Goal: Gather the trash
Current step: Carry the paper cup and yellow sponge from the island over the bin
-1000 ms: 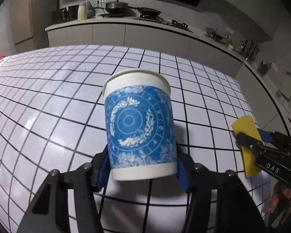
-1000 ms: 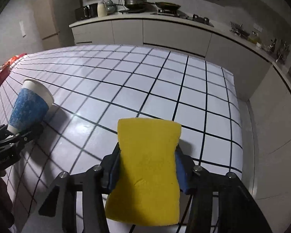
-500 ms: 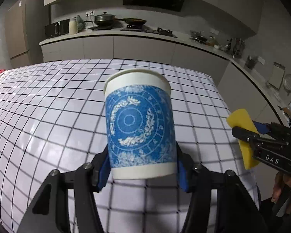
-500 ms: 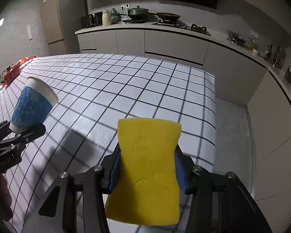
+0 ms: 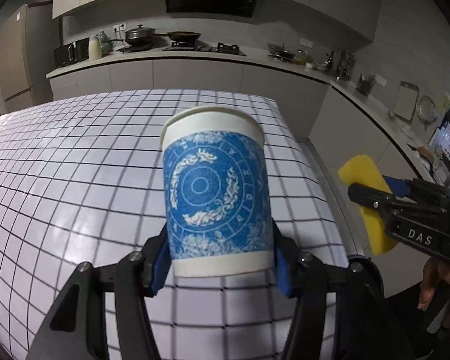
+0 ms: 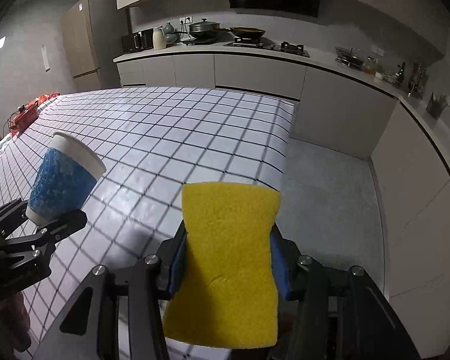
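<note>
My left gripper (image 5: 220, 258) is shut on a blue-and-white paper cup (image 5: 214, 192) and holds it upright in the air above the checked table (image 5: 75, 162). The cup also shows in the right wrist view (image 6: 63, 178), held by the left gripper (image 6: 49, 220). My right gripper (image 6: 229, 262) is shut on a yellow sponge (image 6: 229, 258) and holds it above the table's right edge. The sponge also shows in the left wrist view (image 5: 366, 186), in the right gripper (image 5: 384, 193) at the far right.
The white table with black grid lines (image 6: 180, 138) fills the middle; its right edge drops to grey floor (image 6: 330, 198). A kitchen counter (image 6: 240, 51) with pots and a stove runs along the back and right. Red items (image 6: 27, 114) lie at the table's far left.
Both grippers have risen and pulled back from the table with the cup and the sponge still held. More of the kitchen and floor has come into view.
</note>
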### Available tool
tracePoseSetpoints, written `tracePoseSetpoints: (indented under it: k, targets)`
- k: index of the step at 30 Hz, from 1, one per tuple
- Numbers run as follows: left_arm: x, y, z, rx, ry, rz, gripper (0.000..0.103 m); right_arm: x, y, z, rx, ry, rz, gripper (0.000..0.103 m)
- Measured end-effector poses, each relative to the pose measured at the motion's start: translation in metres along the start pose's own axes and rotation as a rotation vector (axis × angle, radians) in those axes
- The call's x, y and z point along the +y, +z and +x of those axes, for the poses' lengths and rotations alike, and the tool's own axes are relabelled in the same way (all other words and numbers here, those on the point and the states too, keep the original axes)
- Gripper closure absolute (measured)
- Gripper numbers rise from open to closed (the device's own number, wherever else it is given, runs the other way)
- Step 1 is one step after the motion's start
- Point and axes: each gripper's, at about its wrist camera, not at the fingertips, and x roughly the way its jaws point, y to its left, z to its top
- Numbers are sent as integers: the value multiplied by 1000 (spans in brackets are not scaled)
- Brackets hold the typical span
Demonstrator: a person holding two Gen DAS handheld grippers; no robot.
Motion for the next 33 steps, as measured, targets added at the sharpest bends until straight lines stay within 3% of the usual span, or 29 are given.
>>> tracePoseSetpoints:
  k: [19,33]
  targets:
    - [-103,-40,-28,10,-129,121,45,-92,-93,-96,-21,-51,85,53]
    - [-178,-78,-20,81,-225,215,45,-176,-164,-137,11,-119,163,53]
